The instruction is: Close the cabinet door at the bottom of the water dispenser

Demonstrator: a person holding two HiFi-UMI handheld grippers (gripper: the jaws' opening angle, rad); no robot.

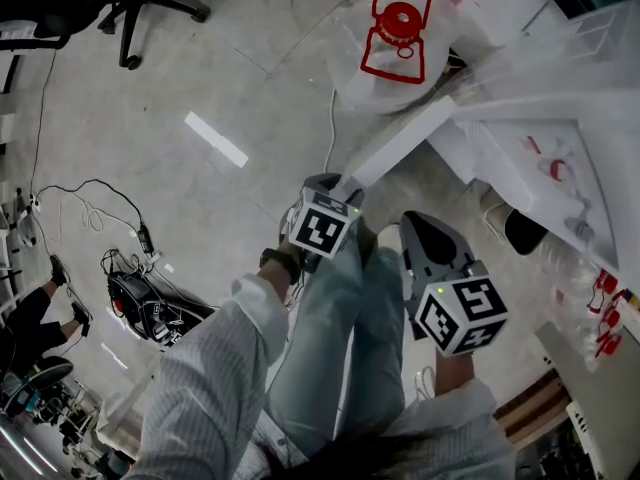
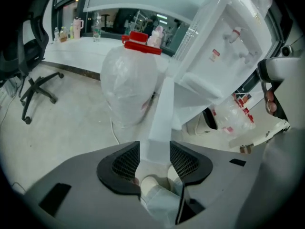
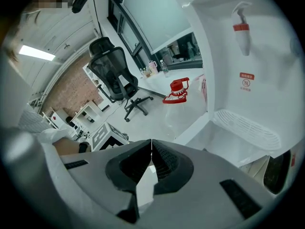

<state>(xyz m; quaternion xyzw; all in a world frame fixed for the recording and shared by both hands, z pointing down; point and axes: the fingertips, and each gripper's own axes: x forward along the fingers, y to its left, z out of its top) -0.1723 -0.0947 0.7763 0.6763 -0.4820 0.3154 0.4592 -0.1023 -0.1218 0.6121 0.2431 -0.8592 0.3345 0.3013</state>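
Below illegible red labels (image 3: pixel 246 81), left hand-held gripper (image 2: pixel 154 145) seems released, right hand-held gripper (image 3: pixel 151 142) clenched.

white cabinet door (image 1: pixel 400 146), red bottle cap (image 1: pixel 398 26), black-and-white marker cube (image 1: pixel 322 226), pale striped sleeve (image 1: pixel 215 368)

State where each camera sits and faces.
Head view: on the head, facing steeply down at floor, door, left gripper, right gripper; sleeves, jeans show.
Left gripper view: rides the left gripper, faces along open fingers astride the door edge toward bottle; jeans show.
Right gripper view: rides the right gripper, shut fingers, faces dispenser; wrist shows.
Shared: all show door, bottle.
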